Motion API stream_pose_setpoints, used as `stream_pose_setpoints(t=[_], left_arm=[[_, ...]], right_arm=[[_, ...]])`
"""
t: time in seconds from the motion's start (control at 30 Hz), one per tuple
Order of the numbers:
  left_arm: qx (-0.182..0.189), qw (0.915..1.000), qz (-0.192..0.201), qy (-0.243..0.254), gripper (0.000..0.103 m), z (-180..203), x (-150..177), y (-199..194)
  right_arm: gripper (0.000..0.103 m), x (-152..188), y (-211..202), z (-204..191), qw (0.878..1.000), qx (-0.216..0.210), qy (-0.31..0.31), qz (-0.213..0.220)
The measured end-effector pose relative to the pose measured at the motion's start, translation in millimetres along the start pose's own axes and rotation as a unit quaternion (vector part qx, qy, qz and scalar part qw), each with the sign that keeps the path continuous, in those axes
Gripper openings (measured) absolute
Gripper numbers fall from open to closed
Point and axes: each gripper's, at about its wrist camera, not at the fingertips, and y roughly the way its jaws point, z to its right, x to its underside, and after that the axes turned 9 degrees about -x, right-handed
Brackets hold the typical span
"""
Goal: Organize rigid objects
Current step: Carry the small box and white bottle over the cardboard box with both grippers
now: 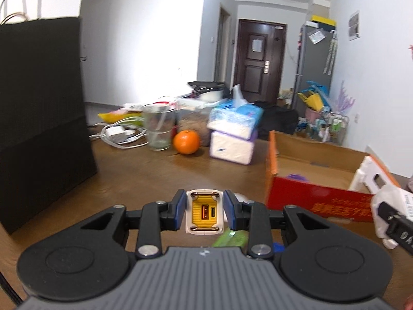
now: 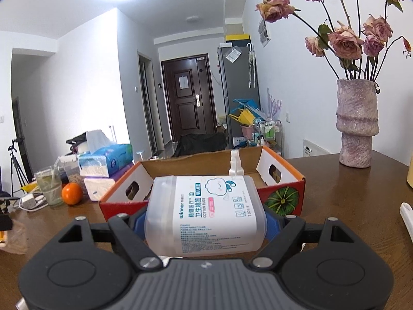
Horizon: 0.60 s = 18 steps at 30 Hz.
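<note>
Wooden table [image 2: 348, 193] | left fingers [image 1: 190, 208] pinch boxy charger [image 1: 204, 211] | right fingers [image 2: 271, 221] clamp plastic cotton-bud box [image 2: 206, 214]

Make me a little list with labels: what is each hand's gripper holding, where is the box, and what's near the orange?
left gripper: shut on the yellow and white charger
right gripper: shut on the cotton bud box
cardboard box: open, on the wooden table, just beyond the cotton bud box
inside it: a white spray bottle
orange: between a glass and stacked tissue packs
</note>
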Motion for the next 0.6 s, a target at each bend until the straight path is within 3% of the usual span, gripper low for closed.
stream_pose_setpoints(t=[0.6], left_arm=[[0.055, 0.9984, -0.012, -0.009, 0.032, 94, -17, 12]], right_arm=[[0.082, -30, 3, 30, 0.999, 0.009, -0.006, 0.039]])
